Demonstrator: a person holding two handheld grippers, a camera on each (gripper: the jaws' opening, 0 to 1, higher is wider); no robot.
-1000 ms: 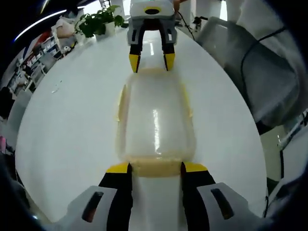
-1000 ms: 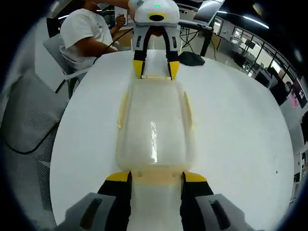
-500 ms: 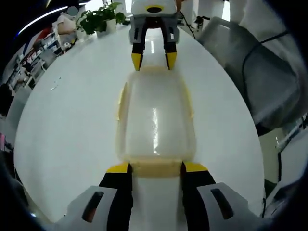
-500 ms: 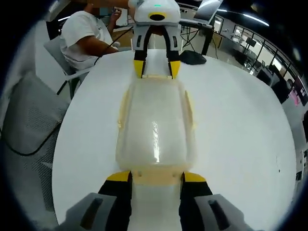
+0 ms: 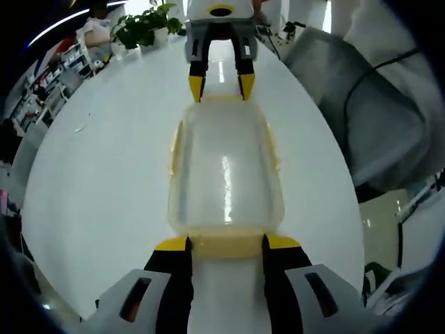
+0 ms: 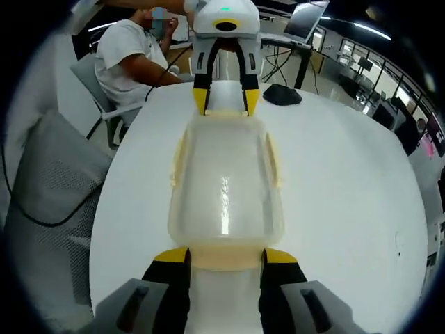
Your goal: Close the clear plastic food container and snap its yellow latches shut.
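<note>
Each view looks low and close along the clear plastic food container point(image 5: 226, 174) from opposite short ends. They face one another. Both share the container point(image 6: 226, 182) and the round white table point(image 5: 97, 181).

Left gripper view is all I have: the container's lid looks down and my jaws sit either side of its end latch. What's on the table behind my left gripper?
Observer: In the right gripper view a small dark object lies on the table beyond the left gripper, apart from the container.
Operator: Anyone near that end?
Observer: Yes, a seated person in a white shirt, just past the table's edge.
Operator: And the right gripper's end?
Observer: A yellow latch lies between the right gripper's open jaw tips; whether it is snapped, I cannot tell.
</note>
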